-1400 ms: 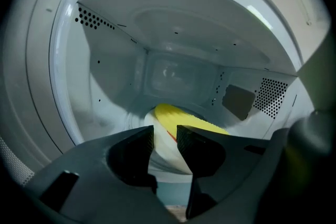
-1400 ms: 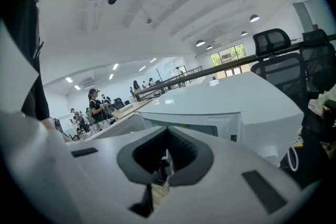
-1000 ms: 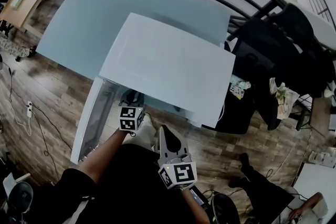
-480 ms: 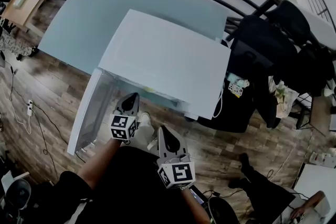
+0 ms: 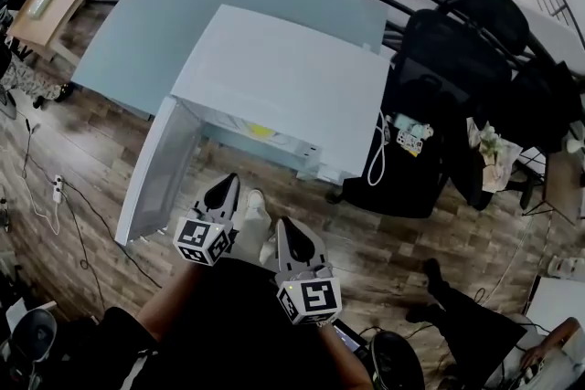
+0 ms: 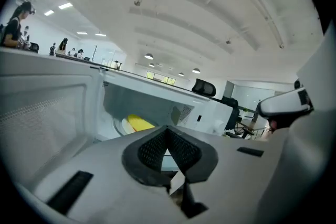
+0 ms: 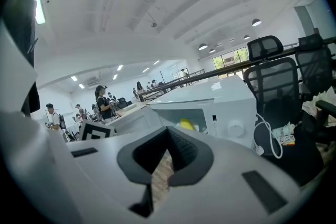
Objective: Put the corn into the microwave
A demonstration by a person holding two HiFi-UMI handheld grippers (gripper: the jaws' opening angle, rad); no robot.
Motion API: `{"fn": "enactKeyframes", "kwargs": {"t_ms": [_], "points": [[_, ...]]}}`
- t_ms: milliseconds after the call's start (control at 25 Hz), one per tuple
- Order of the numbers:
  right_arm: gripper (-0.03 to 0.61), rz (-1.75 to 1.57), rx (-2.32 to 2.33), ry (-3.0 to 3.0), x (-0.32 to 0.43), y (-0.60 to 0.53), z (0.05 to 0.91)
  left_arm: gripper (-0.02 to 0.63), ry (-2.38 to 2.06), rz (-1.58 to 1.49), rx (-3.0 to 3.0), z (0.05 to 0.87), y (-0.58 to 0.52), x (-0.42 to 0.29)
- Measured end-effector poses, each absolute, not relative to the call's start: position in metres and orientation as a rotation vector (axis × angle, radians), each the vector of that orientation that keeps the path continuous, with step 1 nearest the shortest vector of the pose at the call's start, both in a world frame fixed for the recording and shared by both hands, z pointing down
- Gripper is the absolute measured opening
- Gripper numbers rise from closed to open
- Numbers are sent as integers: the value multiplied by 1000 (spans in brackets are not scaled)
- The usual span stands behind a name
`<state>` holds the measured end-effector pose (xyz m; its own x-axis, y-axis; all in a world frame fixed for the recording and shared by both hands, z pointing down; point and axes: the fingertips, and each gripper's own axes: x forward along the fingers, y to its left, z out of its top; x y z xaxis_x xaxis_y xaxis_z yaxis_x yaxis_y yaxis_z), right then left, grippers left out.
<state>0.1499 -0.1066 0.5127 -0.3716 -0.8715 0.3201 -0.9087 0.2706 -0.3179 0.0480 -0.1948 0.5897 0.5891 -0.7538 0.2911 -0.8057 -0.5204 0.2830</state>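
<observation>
One corn cob (image 5: 259, 131) lay yellow inside the microwave (image 5: 274, 68), touched by neither tool. The placing looked done, and only the open door (image 5: 151, 173) seemed left to swing shut. The left gripper (image 5: 224, 193) had its jaws pressed together on nothing, and the right gripper (image 5: 291, 237) was likewise closed and empty. A second earlier the left gripper had reached into the cavity. It had since drawn back, clear of the opening.

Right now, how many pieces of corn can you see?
1. The corn lies on the plate inside the open microwave. Part of the inside is out of view, so another piece may be hidden.
</observation>
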Motion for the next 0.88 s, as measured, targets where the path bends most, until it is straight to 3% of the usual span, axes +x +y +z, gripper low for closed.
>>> {"fn": "enactKeyframes", "kwargs": {"t_ms": [880], "points": [[8, 570, 1820, -2473, 179, -14, 486, 2, -1246, 150, 2559, 505, -47, 52]]}}
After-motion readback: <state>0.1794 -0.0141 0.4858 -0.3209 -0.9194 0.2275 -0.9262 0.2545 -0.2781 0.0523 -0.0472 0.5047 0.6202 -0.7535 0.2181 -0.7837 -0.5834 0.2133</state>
